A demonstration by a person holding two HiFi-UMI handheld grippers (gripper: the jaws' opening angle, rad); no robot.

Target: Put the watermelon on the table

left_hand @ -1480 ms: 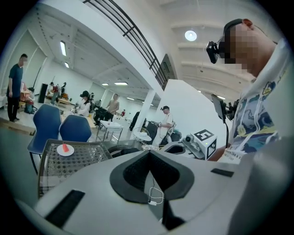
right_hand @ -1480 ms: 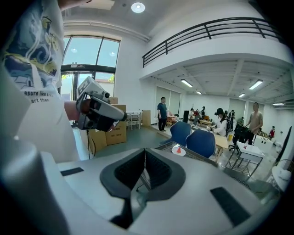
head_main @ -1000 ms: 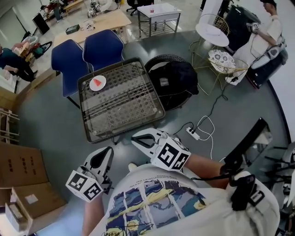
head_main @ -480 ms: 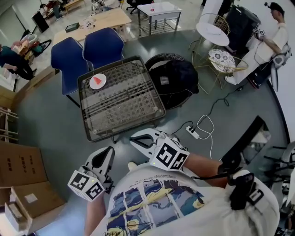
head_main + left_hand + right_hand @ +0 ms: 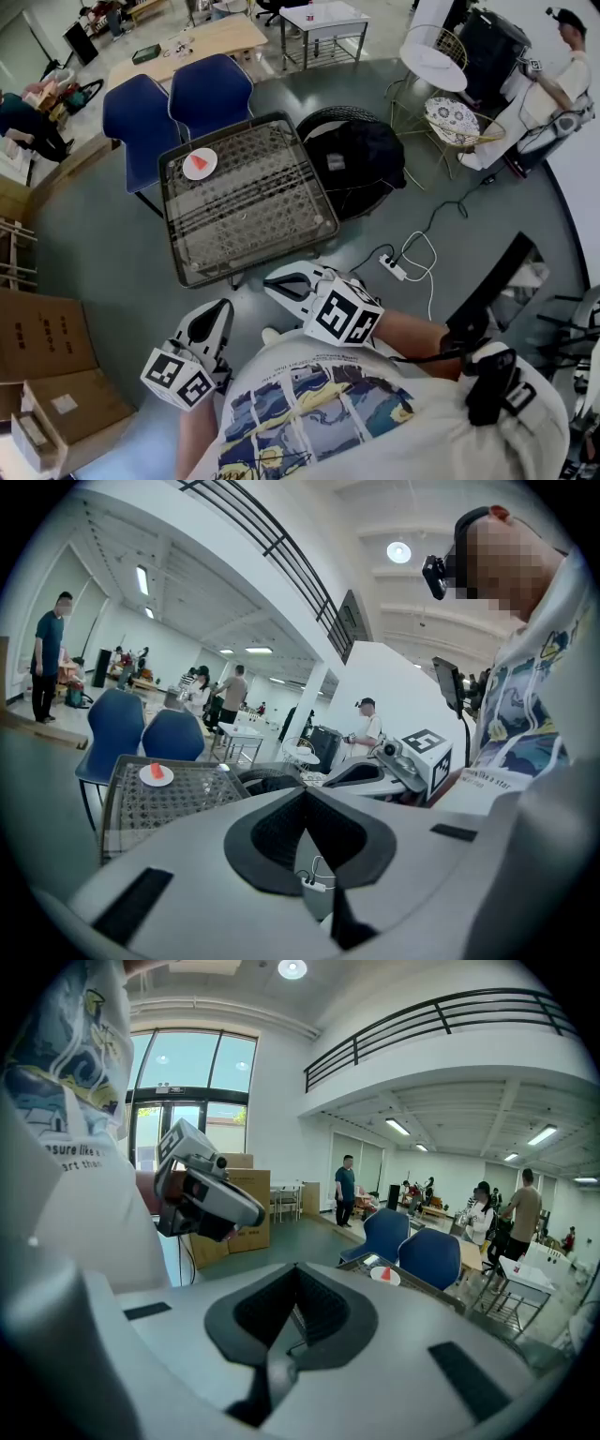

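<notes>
Square table [image 5: 253, 211] with woven top under glass, mid-floor. Two blue chairs [image 5: 178, 103] tucked at its far side; a dark round seat [image 5: 352, 155] just beside its right edge. Person stands at the near edge, both tools held close to the chest, well apart from the table. Left gripper [image 5: 210, 317]: jaws clenched tip to tip, nothing between them. Right gripper [image 5: 277, 282]: jaws likewise pressed together, empty. White plate [image 5: 199, 165] on the table's far-left corner. Watermelon [image 5: 196, 163], a red wedge, lies on that plate.
</notes>
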